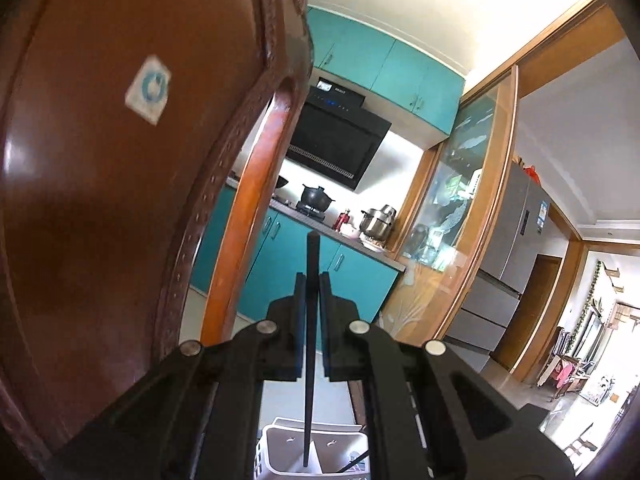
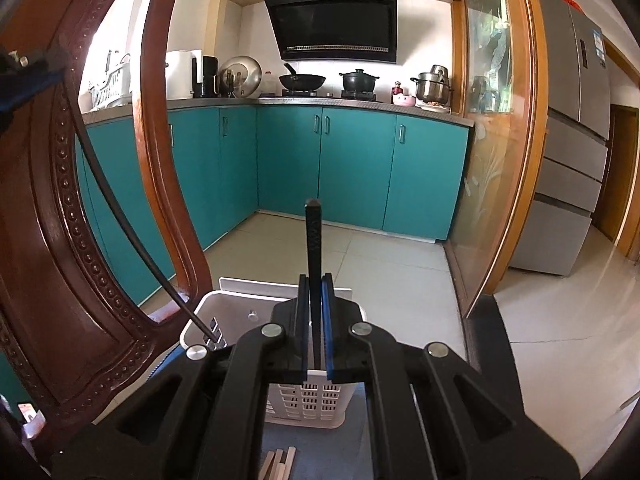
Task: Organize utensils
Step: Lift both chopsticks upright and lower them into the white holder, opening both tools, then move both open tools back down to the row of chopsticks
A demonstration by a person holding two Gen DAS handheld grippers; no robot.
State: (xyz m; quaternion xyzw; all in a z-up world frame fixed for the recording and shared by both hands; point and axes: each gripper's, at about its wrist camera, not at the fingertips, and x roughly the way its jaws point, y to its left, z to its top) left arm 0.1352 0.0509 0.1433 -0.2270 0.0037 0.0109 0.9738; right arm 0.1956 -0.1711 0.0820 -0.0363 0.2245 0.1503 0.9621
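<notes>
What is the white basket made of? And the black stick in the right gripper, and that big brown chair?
Basket: looks like matte white plastic, with moulded rows of little slots. Stick: a black chopstick, probably plastic or lacquered wood; its dull, patterned top doesn't settle which. Chair: dark wood with a glossy varnish, shown by carved beading and shiny highlights.

Both claws, left and right, were black with silver bolts and blue-edged pads. Each black chopstick was dark throughout, the right one faintly patterned near its top. The utensil basket was white with a slotted grid. The chair back was reddish-brown with carved beading. Cabinets were teal; the range hood was black.
</notes>
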